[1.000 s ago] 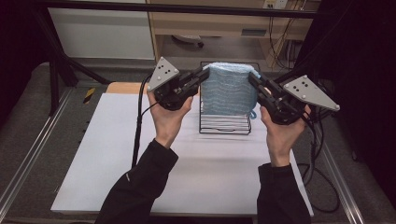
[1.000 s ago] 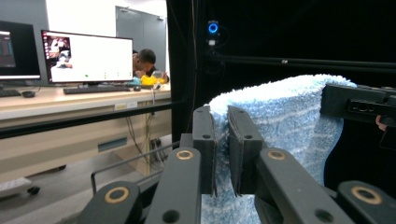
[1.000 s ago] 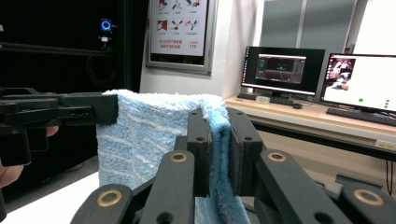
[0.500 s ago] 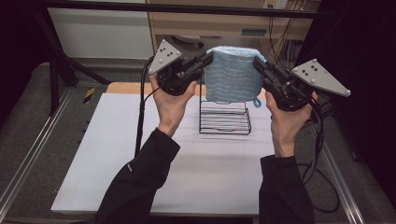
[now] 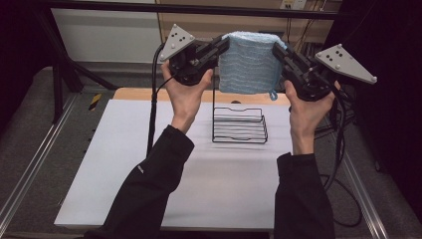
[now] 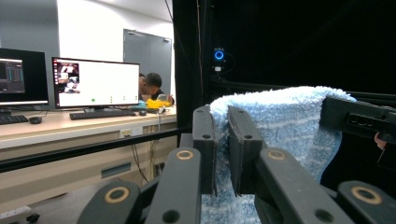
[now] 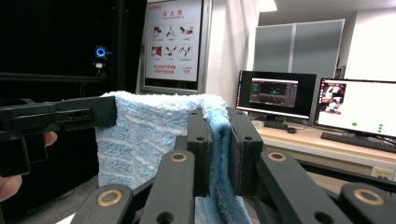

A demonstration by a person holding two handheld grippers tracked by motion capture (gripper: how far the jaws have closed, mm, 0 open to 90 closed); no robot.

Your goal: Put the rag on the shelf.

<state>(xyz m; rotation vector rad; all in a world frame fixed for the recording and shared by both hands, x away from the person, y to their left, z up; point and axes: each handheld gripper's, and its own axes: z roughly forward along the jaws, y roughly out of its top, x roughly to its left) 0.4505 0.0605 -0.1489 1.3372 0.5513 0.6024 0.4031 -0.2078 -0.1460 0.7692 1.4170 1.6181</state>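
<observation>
A light blue towel hangs stretched in the air between my two grippers, well above the table. My left gripper is shut on its top left corner, and my right gripper is shut on its top right corner. In the left gripper view the towel is pinched between the black jaws of the left gripper, with the other gripper's jaw at the far edge. In the right gripper view the towel is clamped in the right gripper. A black wire rack stands on the table below the towel.
The white table top spreads around the rack, with a wooden strip along its far edge. Metal rails run down both sides. Cables trail from the grippers. Desks with monitors stand beyond.
Both hands have lifted the towel upward and farther from the rack, which now stands bare below it. The grips on both corners are unchanged.
</observation>
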